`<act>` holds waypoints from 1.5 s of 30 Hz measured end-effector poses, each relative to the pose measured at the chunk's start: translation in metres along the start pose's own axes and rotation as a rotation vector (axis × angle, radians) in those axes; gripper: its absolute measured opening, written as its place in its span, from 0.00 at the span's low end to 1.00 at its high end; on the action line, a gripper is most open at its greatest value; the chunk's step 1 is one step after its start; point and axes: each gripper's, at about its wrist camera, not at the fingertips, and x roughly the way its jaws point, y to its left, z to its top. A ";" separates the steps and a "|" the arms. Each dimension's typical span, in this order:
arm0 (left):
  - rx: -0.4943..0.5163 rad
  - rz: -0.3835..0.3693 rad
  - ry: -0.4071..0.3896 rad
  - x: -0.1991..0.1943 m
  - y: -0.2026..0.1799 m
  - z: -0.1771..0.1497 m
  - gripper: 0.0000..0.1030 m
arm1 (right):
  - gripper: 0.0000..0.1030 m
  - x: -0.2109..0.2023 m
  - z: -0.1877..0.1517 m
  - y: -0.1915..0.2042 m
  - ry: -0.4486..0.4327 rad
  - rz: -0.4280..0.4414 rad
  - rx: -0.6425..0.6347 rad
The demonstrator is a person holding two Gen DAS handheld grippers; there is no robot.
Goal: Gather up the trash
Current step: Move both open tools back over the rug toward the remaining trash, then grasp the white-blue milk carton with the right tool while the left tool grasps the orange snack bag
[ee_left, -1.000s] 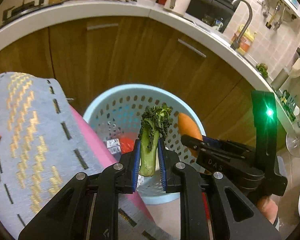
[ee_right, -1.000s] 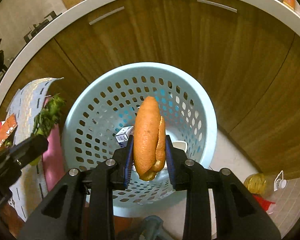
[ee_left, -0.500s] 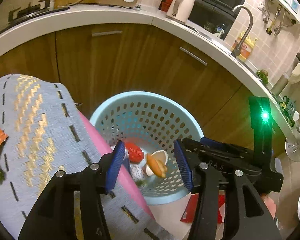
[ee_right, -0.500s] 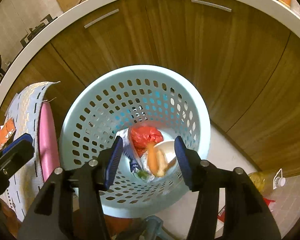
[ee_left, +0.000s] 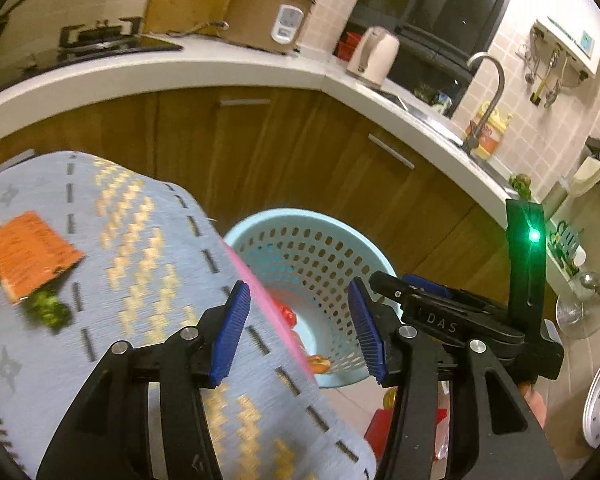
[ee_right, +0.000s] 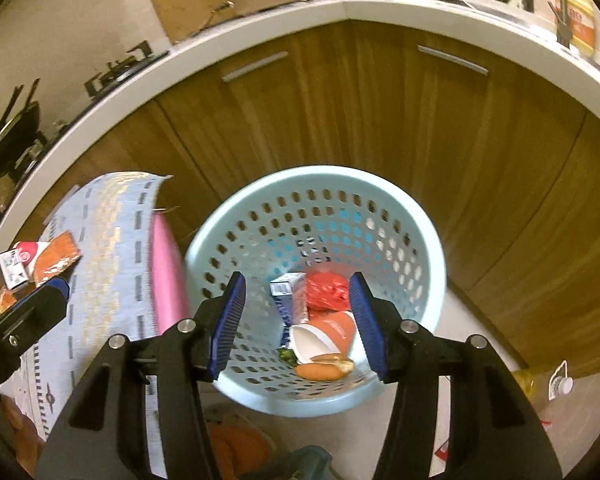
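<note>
Trash on the left lies on a blue-grey woven cloth point(ee_left: 140, 240) with gold zigzags that covers a raised surface: an orange wrapper point(ee_left: 30, 254) sits flat on it with a scrap of green vegetable point(ee_left: 48, 312) touching its lower edge, and the right wrist view shows a white-and-red carton point(ee_right: 18, 266) just beside that wrapper. A pink edge point(ee_right: 168, 276) runs under the cloth on the side nearest the basket. Above the cloth's right edge hangs the left gripper point(ee_left: 298, 330), its blue pads well apart with nothing between them; its jaws have just been opening. Next to the right stands the pale blue perforated basket point(ee_right: 428, 264) on the floor, close against the brown wooden cabinets point(ee_right: 340, 100) below a white countertop point(ee_left: 180, 68). Inside it lie a red crumpled bag point(ee_right: 326, 290), a small blue-and-white carton point(ee_right: 288, 292), an orange paper cup point(ee_right: 332, 330) on its side, a green scrap point(ee_right: 286, 354) and a bread roll point(ee_right: 322, 370) at the near wall. Over the basket is the right gripper point(ee_right: 296, 322), its jaws likewise spread and empty after just opening. Farther right, a bottle of yellow oil point(ee_right: 548, 390) stands on the tiled floor.
</note>
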 end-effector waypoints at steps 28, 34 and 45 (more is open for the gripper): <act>-0.330 0.542 -0.211 -0.229 0.247 -0.077 0.64 | 0.48 -0.016 -0.035 0.288 0.004 0.343 -0.459; -0.354 0.558 -0.177 -0.227 0.300 -0.084 0.74 | 0.49 0.006 -0.034 0.350 -0.006 0.360 -0.548; -0.359 0.476 -0.132 -0.197 0.339 -0.075 0.78 | 0.67 0.049 -0.009 0.385 -0.007 0.373 -0.555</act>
